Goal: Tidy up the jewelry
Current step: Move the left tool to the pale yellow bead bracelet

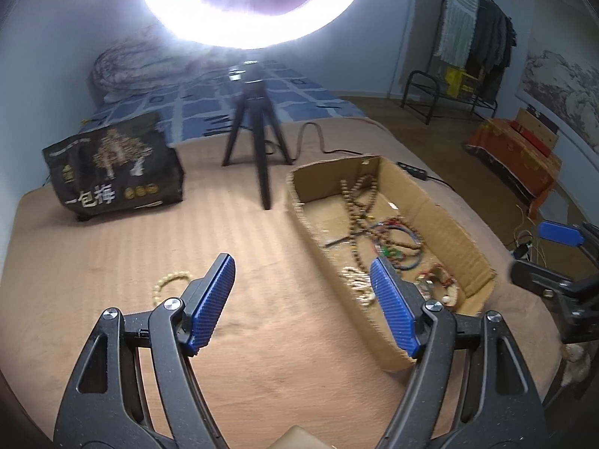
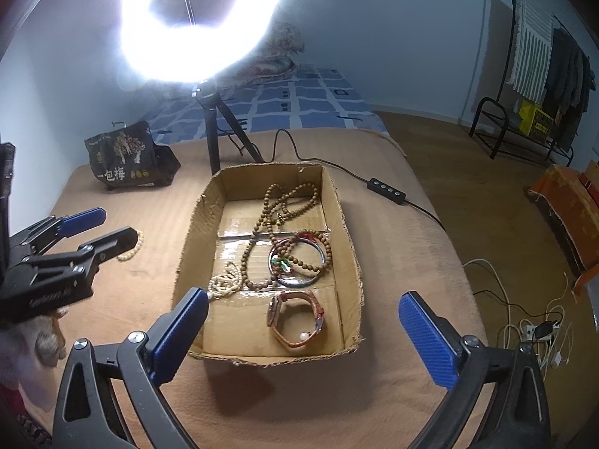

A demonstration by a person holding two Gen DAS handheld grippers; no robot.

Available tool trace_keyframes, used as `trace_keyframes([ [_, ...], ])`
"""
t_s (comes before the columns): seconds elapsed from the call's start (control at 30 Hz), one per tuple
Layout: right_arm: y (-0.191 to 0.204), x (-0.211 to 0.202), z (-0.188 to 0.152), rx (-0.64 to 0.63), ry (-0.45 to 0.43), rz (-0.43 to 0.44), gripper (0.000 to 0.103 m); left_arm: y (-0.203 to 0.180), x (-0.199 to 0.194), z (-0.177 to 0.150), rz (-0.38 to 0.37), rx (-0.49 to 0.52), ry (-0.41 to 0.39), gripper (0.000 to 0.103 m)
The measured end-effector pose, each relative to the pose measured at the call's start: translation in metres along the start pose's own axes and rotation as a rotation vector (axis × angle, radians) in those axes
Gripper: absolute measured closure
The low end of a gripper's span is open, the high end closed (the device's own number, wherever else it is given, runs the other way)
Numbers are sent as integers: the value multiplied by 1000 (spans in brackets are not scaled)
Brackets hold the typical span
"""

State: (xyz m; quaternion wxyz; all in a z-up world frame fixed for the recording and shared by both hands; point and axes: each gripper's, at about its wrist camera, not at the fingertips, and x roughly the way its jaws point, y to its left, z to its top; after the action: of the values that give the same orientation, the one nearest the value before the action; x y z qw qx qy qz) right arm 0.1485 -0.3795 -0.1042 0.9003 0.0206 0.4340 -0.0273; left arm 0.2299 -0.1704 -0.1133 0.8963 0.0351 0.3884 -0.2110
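Observation:
A shallow cardboard box (image 2: 348,232) sits on the tan bedcover and holds brown bead strands (image 2: 284,202), a dark bangle (image 2: 299,280), cream beads (image 2: 224,280) and a brown-strapped watch (image 2: 295,318). The box also shows in the left wrist view (image 1: 441,217). A cream bead bracelet (image 1: 168,280) lies on the cover left of the box; it also shows in the right wrist view (image 2: 133,249). My left gripper (image 1: 303,280) is open and empty, above the cover between bracelet and box. My right gripper (image 2: 303,314) is open and empty, over the box's near end.
A ring light on a black tripod (image 2: 213,127) stands behind the box, its cable and switch (image 2: 385,189) trailing right. A black printed bag (image 1: 112,172) stands at the back left. The bed edge drops to the floor on the right, with cables (image 2: 524,321) below.

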Motion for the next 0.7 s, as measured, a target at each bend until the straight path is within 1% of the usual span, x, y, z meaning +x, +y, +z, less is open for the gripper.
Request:
trace_keyframes([
  [0.33, 9, -18, -7, 19, 0, 36, 0, 70, 13, -4, 89, -113, 50, 26],
  [0.43, 13, -20, -9, 15, 0, 40, 0, 97, 22, -7, 118, -172, 83, 26],
  [0.57, 13, -22, -9, 13, -7, 44, 0, 127, 35, -13, 126, -259, 134, 26],
  [0.6, 13, -21, -9, 14, -8, 47, 0, 134, 38, -15, 126, -281, 144, 28],
  [0.67, 14, -21, -8, 13, -9, 51, 0, 145, 46, -19, 130, -308, 174, 42],
  [0.7, 14, -20, -8, 12, -9, 54, 0, 149, 50, -21, 130, -321, 190, 43],
])
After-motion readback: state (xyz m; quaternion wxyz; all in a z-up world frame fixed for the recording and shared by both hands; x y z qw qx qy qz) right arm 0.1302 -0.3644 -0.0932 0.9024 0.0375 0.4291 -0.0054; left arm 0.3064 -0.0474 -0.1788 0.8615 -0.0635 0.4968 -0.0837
